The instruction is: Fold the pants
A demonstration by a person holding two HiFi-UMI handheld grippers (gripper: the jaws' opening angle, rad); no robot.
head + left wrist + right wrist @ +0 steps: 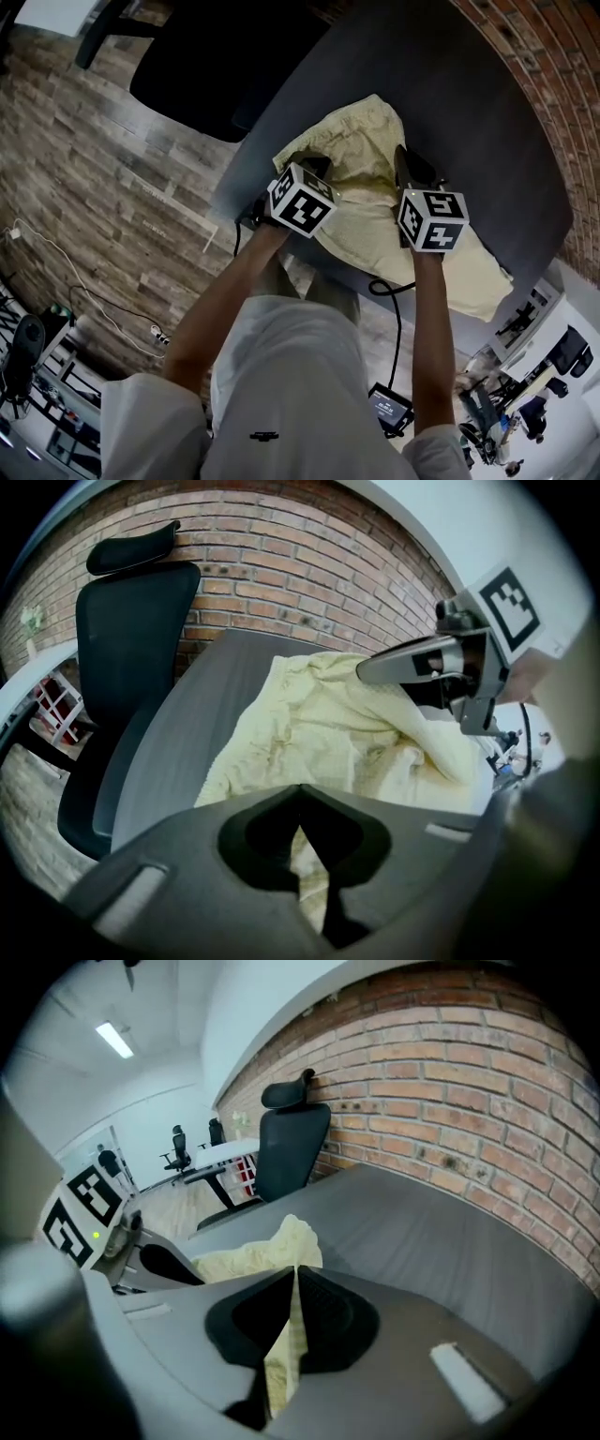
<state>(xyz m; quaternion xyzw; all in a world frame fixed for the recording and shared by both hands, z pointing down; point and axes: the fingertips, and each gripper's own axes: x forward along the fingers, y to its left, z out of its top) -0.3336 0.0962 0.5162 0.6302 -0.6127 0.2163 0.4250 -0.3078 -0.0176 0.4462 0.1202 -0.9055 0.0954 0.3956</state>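
1. The pale yellow pants (361,230) lie bunched on the dark grey table (478,122), toward its near edge
2. The left gripper (302,829) has its jaws closed together, with a fold of the pants pinched between them at the left side of the garment
3. The right gripper (292,1290) also has its jaws closed, clamping a strip of the pants fabric at the right side
4. A black office chair (122,667) stands to the left of the table
5. A brick wall (469,1082) runs along the far side

Pale yellow pants (356,141), dark grey table (469,122) (red-brown brick wall (548,47))
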